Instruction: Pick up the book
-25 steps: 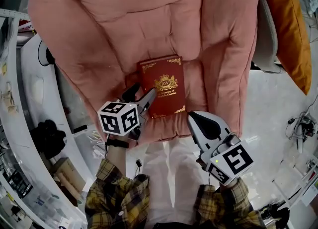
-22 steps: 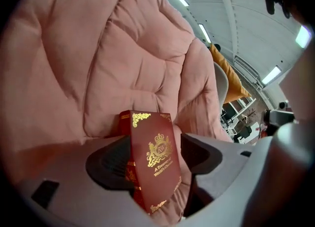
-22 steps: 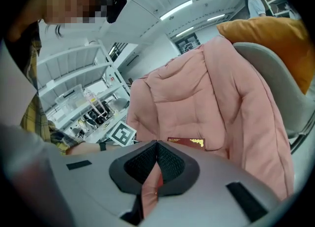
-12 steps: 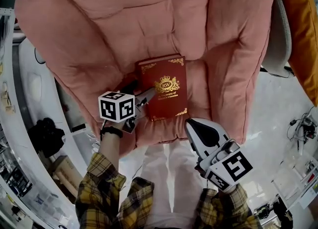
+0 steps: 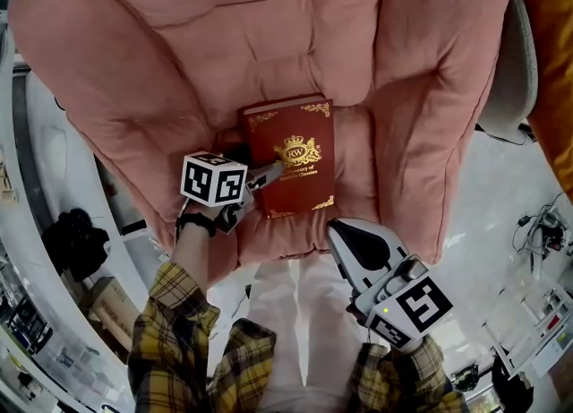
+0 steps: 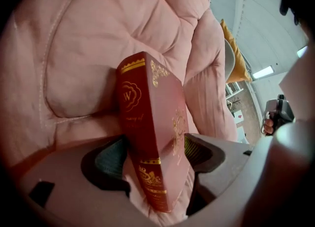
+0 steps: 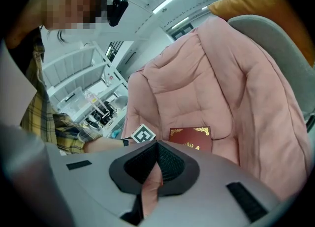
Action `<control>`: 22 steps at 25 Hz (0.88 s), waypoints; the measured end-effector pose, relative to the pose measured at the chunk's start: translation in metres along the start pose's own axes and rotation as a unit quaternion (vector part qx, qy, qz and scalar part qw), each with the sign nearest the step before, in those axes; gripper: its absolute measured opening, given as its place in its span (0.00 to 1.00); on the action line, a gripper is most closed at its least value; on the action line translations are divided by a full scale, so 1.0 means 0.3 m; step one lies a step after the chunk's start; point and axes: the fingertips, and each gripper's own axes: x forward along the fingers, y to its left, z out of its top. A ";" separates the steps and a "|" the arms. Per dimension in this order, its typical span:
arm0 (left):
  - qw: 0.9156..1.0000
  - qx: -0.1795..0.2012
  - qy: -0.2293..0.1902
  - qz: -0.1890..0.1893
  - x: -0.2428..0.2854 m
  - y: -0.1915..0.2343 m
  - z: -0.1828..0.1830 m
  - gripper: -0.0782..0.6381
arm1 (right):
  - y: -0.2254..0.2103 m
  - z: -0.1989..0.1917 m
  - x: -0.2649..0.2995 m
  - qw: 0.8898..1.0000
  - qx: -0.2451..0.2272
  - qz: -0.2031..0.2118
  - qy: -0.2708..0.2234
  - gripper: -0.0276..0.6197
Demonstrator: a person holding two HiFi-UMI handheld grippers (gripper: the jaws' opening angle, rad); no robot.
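Note:
A dark red book (image 5: 291,156) with gold print lies on the seat of a pink padded armchair (image 5: 269,35). My left gripper (image 5: 255,167) is at the book's near left edge. In the left gripper view the book (image 6: 152,142) stands edge-on between the jaws of the left gripper (image 6: 155,153). Those jaws are opening, and their pads stand a little off the covers. My right gripper (image 5: 345,234) hangs over the seat's front edge, shut and empty, near the book's right corner. From the right gripper (image 7: 157,145) the book (image 7: 192,137) shows farther back.
An orange cushion (image 5: 551,62) lies on a grey chair (image 5: 506,80) to the right. White shelving with clutter (image 5: 27,223) runs down the left side. The person's light trousers (image 5: 295,313) and plaid sleeves fill the bottom of the head view.
My left gripper has sunk and tipped down, so its jaws now straddle the book's left edge. The right gripper has dropped slightly, staying shut.

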 end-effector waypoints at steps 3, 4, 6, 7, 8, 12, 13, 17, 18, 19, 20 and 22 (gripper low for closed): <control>1.000 -0.005 -0.005 0.004 0.009 0.009 0.006 0.61 | 0.006 -0.019 0.008 1.000 0.003 0.002 0.007 0.07; 1.000 -0.007 -0.006 0.005 0.013 0.012 0.007 0.61 | 0.005 -0.024 0.011 1.000 0.003 0.001 0.008 0.07; 1.000 -0.006 -0.007 0.007 0.022 0.015 0.007 0.61 | 0.009 -0.033 0.017 1.000 0.005 0.002 0.011 0.07; 1.000 -0.005 -0.006 0.008 0.025 0.016 0.007 0.61 | 0.010 -0.037 0.019 1.000 0.005 0.003 0.013 0.07; 1.000 -0.004 -0.005 0.009 0.027 0.017 0.006 0.61 | 0.013 -0.039 0.021 1.000 0.004 0.003 0.014 0.07; 1.000 -0.003 -0.005 0.008 0.028 0.020 0.001 0.60 | 0.021 -0.046 0.028 1.000 0.004 0.006 0.020 0.07; 1.000 -0.002 -0.005 0.008 0.028 0.020 0.000 0.59 | 0.017 -0.048 0.029 1.000 0.002 0.004 0.019 0.07; 1.000 0.001 -0.007 0.007 0.023 0.022 0.000 0.57 | 0.023 -0.051 0.041 1.000 0.005 0.003 0.022 0.07; 1.000 0.002 -0.008 0.007 0.019 0.020 0.000 0.57 | 0.024 -0.052 0.042 1.000 0.004 0.002 0.021 0.07; 1.000 0.003 -0.011 0.006 0.013 0.018 0.001 0.56 | 0.024 -0.052 0.042 1.000 0.002 -0.001 0.020 0.07; 1.000 0.003 -0.014 0.005 0.007 0.015 0.002 0.56 | 0.026 -0.052 0.043 1.000 -0.001 -0.003 0.019 0.07; 1.000 0.003 -0.019 0.000 -0.006 0.010 0.004 0.54 | 0.033 -0.051 0.047 1.000 -0.005 -0.003 0.016 0.07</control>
